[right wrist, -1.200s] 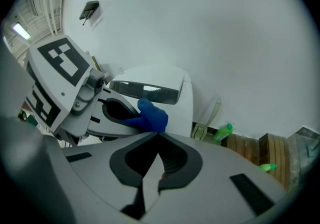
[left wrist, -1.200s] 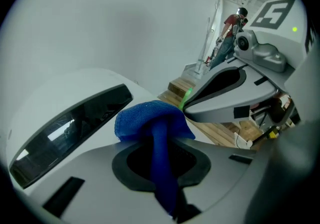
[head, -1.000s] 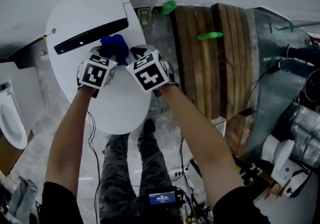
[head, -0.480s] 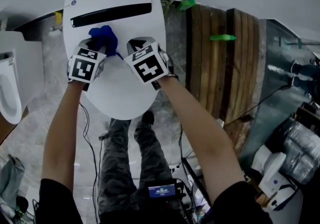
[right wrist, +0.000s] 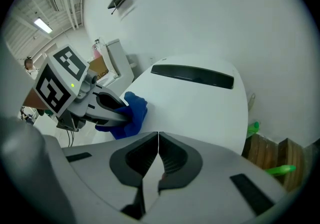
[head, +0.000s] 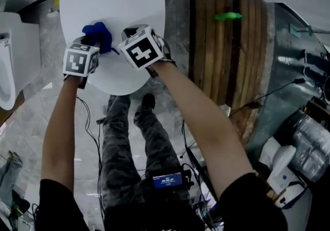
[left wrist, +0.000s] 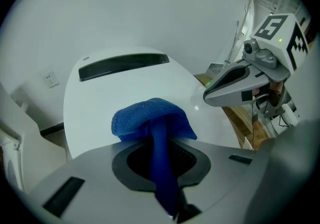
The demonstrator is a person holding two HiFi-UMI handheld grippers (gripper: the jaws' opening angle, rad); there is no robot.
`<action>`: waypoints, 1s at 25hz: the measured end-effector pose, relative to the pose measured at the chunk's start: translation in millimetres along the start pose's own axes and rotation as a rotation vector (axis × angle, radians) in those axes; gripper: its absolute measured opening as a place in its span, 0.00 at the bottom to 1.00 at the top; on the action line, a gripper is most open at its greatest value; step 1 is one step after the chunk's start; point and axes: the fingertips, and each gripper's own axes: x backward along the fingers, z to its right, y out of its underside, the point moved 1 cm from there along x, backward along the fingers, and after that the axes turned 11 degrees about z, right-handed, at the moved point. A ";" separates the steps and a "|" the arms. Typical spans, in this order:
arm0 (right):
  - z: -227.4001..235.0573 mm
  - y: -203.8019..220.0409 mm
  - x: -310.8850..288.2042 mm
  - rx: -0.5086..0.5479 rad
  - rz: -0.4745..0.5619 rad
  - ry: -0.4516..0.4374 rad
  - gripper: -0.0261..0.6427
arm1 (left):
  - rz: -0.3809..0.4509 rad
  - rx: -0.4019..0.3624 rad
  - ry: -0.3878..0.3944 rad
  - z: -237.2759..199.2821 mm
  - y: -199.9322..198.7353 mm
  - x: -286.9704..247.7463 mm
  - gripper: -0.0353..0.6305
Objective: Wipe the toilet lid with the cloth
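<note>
Gripping the bunched blue cloth (left wrist: pixel 150 118) in your left gripper (left wrist: pixel 161 160), you have the white oval toilet lid (left wrist: pixel 131 84) stretching lengthwise ahead of it. The right gripper (right wrist: pixel 158 143) is just beside it, jaws together and empty.

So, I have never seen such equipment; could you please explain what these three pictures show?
No robot here: a person holds a two-fingered gripper in each hand. The head view comes from a camera on the person's head, looking down. The other two views come from cameras riding on the grippers. The black-and-white cubes are parts of the grippers. The surface is a white toilet lid. The left gripper has its fingers shut on a blue cloth, which touches the lid. The right gripper is shut and holds nothing.
</note>
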 end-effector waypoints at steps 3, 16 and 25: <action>-13.6 19.6 17.5 -0.004 -0.007 -0.013 0.06 | -0.033 0.017 0.011 26.6 21.6 6.2 0.13; -1.8 83.8 72.7 -0.007 -0.016 0.026 0.06 | -0.088 -0.035 0.109 134.4 41.4 -1.4 0.13; 41.8 66.7 67.6 -0.069 -0.001 0.083 0.06 | -0.065 -0.111 0.178 123.9 2.8 -44.3 0.13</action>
